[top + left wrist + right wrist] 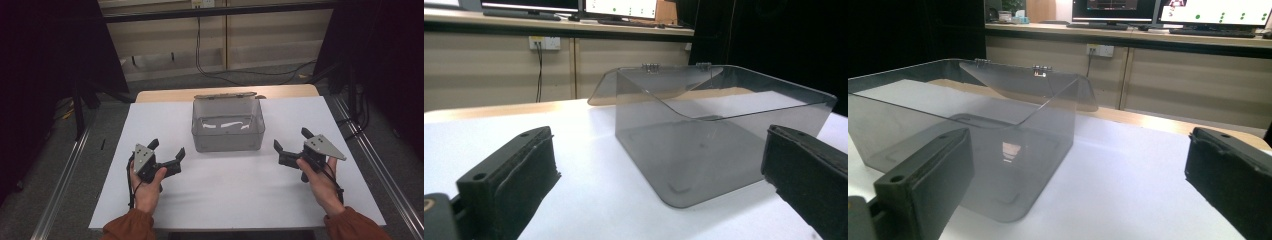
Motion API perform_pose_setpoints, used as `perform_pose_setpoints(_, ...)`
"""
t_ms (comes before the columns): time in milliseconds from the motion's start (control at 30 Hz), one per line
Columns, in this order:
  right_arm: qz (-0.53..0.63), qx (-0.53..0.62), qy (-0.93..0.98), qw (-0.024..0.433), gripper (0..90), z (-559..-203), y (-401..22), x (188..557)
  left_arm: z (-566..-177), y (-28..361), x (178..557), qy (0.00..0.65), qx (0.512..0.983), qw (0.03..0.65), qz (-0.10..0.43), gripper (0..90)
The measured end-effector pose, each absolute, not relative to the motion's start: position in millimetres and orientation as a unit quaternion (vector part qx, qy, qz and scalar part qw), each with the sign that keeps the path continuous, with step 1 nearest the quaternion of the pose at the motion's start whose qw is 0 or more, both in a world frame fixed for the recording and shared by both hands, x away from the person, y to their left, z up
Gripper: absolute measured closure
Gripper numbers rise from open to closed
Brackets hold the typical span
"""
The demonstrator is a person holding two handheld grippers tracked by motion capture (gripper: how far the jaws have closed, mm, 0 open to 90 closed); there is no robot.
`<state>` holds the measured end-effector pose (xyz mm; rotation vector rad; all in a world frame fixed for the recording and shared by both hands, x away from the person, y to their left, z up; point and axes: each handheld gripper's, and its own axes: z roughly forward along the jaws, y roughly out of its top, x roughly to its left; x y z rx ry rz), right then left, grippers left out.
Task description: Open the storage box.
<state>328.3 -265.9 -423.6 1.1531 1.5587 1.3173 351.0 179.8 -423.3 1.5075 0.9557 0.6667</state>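
Two grippers sit low over the white table (235, 195), one on either side of a clear box. Toward the table's left edge, the left gripper (167, 150) is held in the person's left hand (147, 187), its jaws spread wide with nothing between them and aimed toward the box's near left corner. In the left gripper view those jaws rise at either side of the frame, well apart from each other, with the box standing near them but untouched.

At the middle of the table, closer to the far edge than the near one, stands the clear plastic box (228, 131). Its walls are smoke-tinted and see-through, and the bottom shows through them with no contents visible. Its hinged lid (226, 95) is swung back past the far rim and slopes toward the table's far edge.

Toward the right edge, the right gripper (290, 142) is held in the person's right hand (320, 182). Its jaws are likewise spread wide and hold nothing, pointing toward the box's near right corner, near it but apart from it.
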Motion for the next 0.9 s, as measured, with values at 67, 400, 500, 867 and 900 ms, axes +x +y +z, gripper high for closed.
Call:
perform_pose_setpoints(67, 0.524, 0.456, 0.607, 0.387, 0.0, -423.7, -267.4, 323.1, -424.0, 181.6, 347.3, 0.415, 0.641, 0.579, 0.286, 1.0)
perform_pose_setpoints(400, 0.506, 0.461, 0.616, 0.388, 0.0, -434.0, -279.0, 290.6, -428.5, 199.1, 331.5, 0.416, 0.652, 0.562, 0.294, 1.1)
perform_pose_setpoints(500, 0.502, 0.472, 0.608, 0.394, 0.0, -436.7, -284.2, 280.6, -431.1, 203.7, 327.1, 0.422, 0.651, 0.554, 0.301, 1.2)
perform_pose_setpoints(867, 0.498, 0.482, 0.602, 0.397, 0.0, -445.3, -295.0, 273.1, -435.4, 200.8, 327.0, 0.421, 0.660, 0.550, 0.290, 1.4)
perform_pose_setpoints(900, 0.497, 0.479, 0.605, 0.396, 0.0, -445.2, -294.4, 273.9, -435.2, 200.2, 327.3, 0.424, 0.661, 0.545, 0.295, 1.5)
